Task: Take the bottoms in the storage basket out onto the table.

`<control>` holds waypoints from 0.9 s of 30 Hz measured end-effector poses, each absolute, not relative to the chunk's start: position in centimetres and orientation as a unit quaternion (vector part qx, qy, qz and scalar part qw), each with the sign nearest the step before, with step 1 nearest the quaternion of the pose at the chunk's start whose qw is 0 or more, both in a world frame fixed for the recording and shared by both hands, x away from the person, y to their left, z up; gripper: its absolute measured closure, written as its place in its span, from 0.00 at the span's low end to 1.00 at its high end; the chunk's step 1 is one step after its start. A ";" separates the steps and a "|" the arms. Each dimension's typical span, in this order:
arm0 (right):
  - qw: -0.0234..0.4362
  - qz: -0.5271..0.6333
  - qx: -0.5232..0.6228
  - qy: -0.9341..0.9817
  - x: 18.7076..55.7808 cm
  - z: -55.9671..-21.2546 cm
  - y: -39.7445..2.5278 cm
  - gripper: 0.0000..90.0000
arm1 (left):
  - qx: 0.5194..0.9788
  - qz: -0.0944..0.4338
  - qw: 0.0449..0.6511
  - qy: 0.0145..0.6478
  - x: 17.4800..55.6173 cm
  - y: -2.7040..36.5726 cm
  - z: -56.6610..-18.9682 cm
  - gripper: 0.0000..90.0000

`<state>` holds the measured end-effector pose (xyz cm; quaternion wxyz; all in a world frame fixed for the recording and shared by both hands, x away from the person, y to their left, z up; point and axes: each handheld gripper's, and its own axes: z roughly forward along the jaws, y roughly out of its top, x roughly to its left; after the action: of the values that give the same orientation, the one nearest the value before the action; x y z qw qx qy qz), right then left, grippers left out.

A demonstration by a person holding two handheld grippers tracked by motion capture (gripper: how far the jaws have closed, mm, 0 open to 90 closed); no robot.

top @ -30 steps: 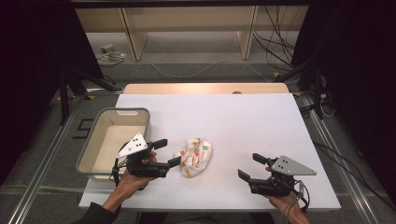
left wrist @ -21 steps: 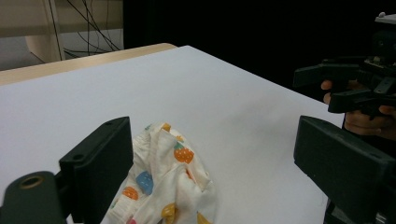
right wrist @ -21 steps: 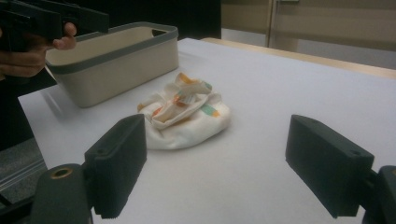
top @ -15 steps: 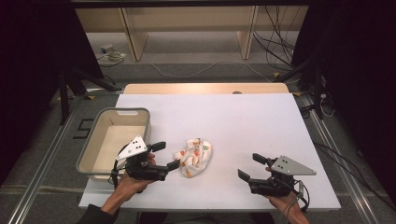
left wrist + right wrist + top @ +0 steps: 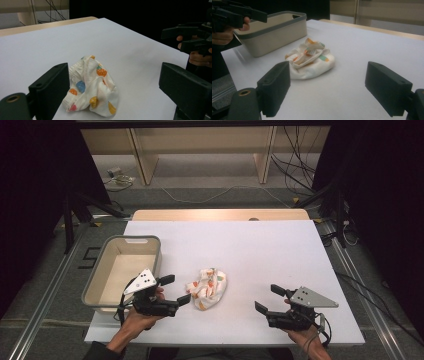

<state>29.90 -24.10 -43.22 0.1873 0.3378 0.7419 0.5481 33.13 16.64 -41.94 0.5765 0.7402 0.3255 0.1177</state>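
- On the white table [image 5: 260,250], high view: my left gripper [image 5: 176,290] gapes wide, holding nothing, at 9 o'clock of the crumpled printed cloth [image 5: 207,288]; right gripper [image 5: 270,299], also spread and holding nothing, sits well apart at 4 o'clock.
- Left gripper view: cloth [image 5: 91,86] near one jaw (touching? cannot tell).
- Right gripper view: beige bin [image 5: 273,31] at 10 o'clock of the cloth [image 5: 310,58].

A crumpled cloth [image 5: 207,289] with coloured prints lies on the white bench [image 5: 260,250]. A beige bin [image 5: 125,270] with a grey rim stands near it, at the bench's left edge.
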 end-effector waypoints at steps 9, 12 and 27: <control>0.189 0.548 0.338 0.741 29.9 -43.2 -24.1 0.24 | 0.735 0.119 0.581 0.329 33.2 16.8 -41.9 0.09; 0.188 0.549 0.337 0.741 29.9 -43.2 -24.1 0.24 | 0.732 0.122 0.582 0.331 33.2 16.8 -41.9 0.09; 0.189 0.548 0.338 0.742 29.9 -43.2 -24.1 0.24 | 0.733 0.128 0.579 0.333 33.4 16.8 -41.9 0.09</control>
<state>29.91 -24.13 -43.22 0.1890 0.3375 0.7417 0.5479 33.38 16.85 -41.89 0.5788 0.7334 0.3328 0.1276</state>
